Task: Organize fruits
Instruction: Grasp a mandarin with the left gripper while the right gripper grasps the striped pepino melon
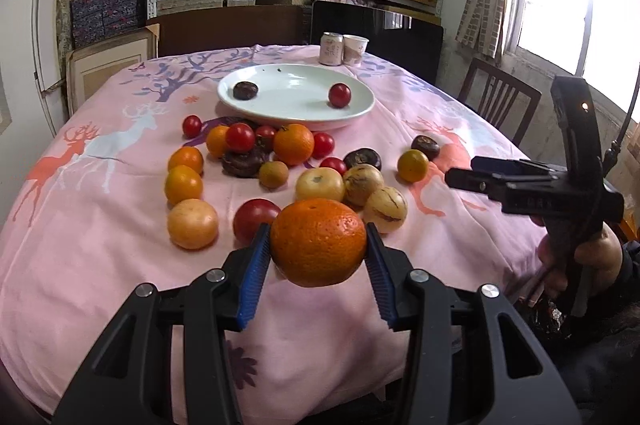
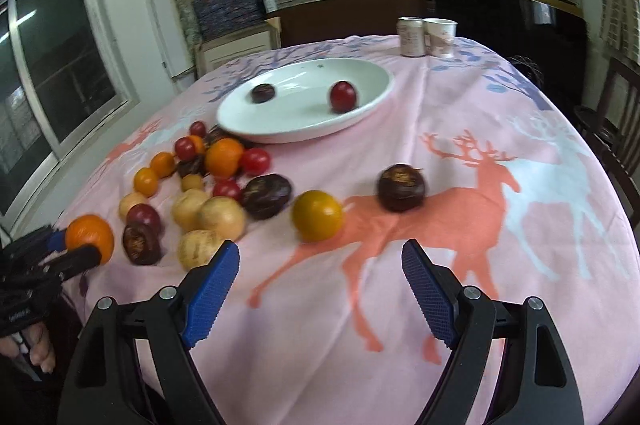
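- Orange (image 1: 319, 242) sits pinched in my left gripper (image 1: 318, 257), lifted above the desk (image 1: 100, 245); a loose squeeze could drop it onto the fruit beneath.
- My right gripper (image 2: 320, 277) is spread, empty.

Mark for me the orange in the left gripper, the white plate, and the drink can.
orange (image 1: 318, 241): left wrist view, centre of its peel.
white plate (image 1: 296, 119): left wrist view, bare front rim.
drink can (image 1: 331, 49): left wrist view, middle of its side.
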Motion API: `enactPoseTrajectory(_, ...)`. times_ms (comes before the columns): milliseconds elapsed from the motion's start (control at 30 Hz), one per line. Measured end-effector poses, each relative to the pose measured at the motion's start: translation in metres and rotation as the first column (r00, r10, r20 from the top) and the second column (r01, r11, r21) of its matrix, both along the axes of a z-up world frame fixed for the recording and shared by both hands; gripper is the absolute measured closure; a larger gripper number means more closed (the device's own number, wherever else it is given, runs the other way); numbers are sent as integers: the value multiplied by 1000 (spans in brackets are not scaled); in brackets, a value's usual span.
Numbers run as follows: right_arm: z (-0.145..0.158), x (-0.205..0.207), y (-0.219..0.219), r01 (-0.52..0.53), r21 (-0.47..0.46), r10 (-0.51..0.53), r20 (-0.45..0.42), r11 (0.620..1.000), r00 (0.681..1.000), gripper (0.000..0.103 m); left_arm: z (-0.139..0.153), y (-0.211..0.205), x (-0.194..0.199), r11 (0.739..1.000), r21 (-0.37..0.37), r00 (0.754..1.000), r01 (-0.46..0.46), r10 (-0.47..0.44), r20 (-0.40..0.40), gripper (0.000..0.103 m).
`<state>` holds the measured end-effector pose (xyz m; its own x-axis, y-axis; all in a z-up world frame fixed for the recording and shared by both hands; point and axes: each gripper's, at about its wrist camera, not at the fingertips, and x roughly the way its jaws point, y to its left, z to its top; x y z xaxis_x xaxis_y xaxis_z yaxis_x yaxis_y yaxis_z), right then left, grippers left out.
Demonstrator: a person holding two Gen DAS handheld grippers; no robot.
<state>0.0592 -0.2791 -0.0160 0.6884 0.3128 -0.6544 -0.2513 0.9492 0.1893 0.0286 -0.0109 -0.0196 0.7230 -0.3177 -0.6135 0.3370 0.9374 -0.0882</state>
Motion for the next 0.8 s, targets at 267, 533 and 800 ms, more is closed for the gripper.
enactPoseTrajectory(267, -7, -2, 57, -104, -40, 103, -26, 994, 994, 19, -6, 16, 5, 1000, 0, 999, -19, 19, -30, 58)
enactPoseTrajectory(533, -20, 11, 78, -95, -69, 91, -57, 993, 994, 29, -14, 25, 7, 1000, -4, 999, -28, 28, -45, 58)
enactPoseTrajectory(800, -24, 13, 79, -104, -61, 100, -61, 993, 993, 62, -18, 27, 9, 999, -8, 998, -31, 31, -51, 58)
